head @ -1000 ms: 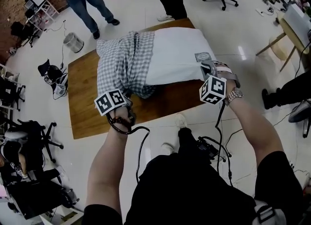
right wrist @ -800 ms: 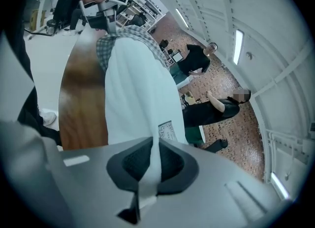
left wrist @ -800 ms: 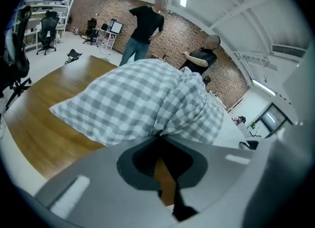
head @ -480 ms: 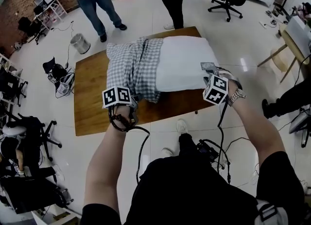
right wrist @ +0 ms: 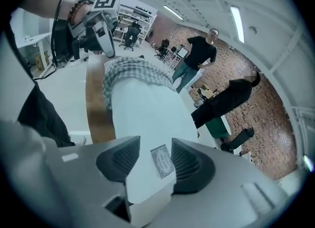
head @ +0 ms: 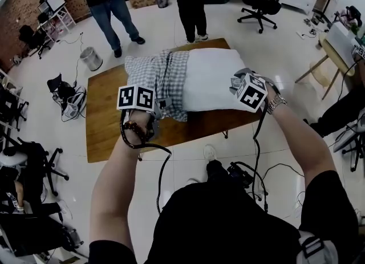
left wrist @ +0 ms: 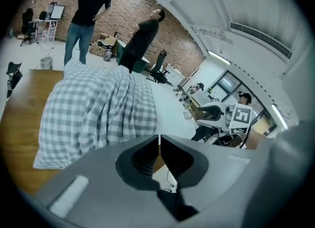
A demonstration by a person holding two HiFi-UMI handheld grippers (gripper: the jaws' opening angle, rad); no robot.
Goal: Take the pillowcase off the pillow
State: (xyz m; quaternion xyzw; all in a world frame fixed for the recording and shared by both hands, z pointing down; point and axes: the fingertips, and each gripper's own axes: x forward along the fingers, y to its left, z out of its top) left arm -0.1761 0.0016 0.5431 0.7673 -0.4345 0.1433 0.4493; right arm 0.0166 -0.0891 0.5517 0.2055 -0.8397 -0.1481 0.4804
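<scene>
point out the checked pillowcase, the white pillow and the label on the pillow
checked pillowcase (head: 145, 77), head view, middle of the bunched fabric
white pillow (head: 214, 77), head view, bare top face
label (right wrist: 161, 161), right gripper view, centre of the printed tag

Right gripper (head: 236, 80): the jaws, formerly shut on the near right corner of the white pillow (head: 214, 77), have just been opening. That corner, with its sewn label (right wrist: 161, 162), is now seen between the parted jaws.

Left gripper (head: 161, 106): raised from beside the near left corner of the checked pillowcase (head: 151, 74) and brought over its near edge. It has been rolled, so its marker cube (head: 136, 97) is presented more squarely.
</scene>
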